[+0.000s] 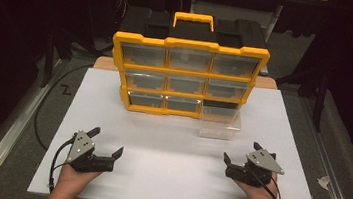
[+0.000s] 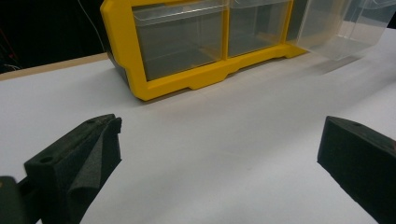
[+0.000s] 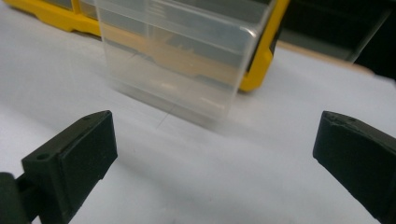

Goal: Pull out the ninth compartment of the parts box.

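Note:
A yellow organiser [image 1: 187, 76] with a three-by-three grid of clear drawers stands upright at the back of the white table [image 1: 175, 180]. Its bottom-right drawer [image 1: 219, 122] is pulled out and sits on the table in front of its slot; it looks empty. That clear drawer [image 3: 177, 56] stands just ahead of my right gripper [image 3: 215, 158], whose jaws are wide apart and hold nothing. My left gripper [image 2: 215, 158] is open too, facing the organiser's lower-left drawers [image 2: 180, 39]. In the high view the left gripper [image 1: 106, 144] and right gripper [image 1: 241, 154] rest near the front edge.
The organiser has a yellow carry handle [image 1: 193, 20] on top. Bare white board lies between the grippers and the organiser. Grey floor and a metal rail [image 1: 10, 126] run along the left side; cables trail off the left edge.

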Motion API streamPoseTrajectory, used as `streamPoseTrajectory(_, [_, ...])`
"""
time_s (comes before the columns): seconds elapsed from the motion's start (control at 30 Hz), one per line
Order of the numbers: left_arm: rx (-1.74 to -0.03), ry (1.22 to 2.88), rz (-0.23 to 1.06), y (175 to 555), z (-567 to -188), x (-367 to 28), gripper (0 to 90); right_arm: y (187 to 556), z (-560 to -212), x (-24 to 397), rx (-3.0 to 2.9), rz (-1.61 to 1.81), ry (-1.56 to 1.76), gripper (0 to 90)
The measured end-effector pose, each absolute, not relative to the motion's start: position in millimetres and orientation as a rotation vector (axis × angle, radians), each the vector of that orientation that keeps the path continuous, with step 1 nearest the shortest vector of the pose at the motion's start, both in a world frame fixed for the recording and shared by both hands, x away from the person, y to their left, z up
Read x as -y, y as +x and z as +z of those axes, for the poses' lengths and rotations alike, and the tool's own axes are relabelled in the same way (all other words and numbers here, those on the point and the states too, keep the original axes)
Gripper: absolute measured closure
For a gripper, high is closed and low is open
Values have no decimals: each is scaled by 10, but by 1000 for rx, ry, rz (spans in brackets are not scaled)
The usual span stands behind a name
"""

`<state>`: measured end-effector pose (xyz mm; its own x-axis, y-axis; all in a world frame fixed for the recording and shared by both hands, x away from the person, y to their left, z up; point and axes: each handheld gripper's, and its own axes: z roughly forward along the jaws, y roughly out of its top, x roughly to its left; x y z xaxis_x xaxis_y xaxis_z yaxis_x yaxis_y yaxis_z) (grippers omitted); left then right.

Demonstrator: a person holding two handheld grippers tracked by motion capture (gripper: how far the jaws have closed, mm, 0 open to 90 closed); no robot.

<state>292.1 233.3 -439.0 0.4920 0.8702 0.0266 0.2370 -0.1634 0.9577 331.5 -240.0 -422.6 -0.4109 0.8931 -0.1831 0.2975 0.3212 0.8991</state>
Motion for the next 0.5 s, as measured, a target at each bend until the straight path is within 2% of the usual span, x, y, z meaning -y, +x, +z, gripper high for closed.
streamPoseTrajectory(0.2, [-965, 1679, 728, 2941, -4399, -2322, 1, 3270, -4288, 2614, -1859, 1223, 1183, 9])
streamPoseTrajectory(0.5, [-986, 1684, 720, 2941, -4419, -2296, 1, 3256, -4247, 2539, -1863, 1203, 1061, 9])
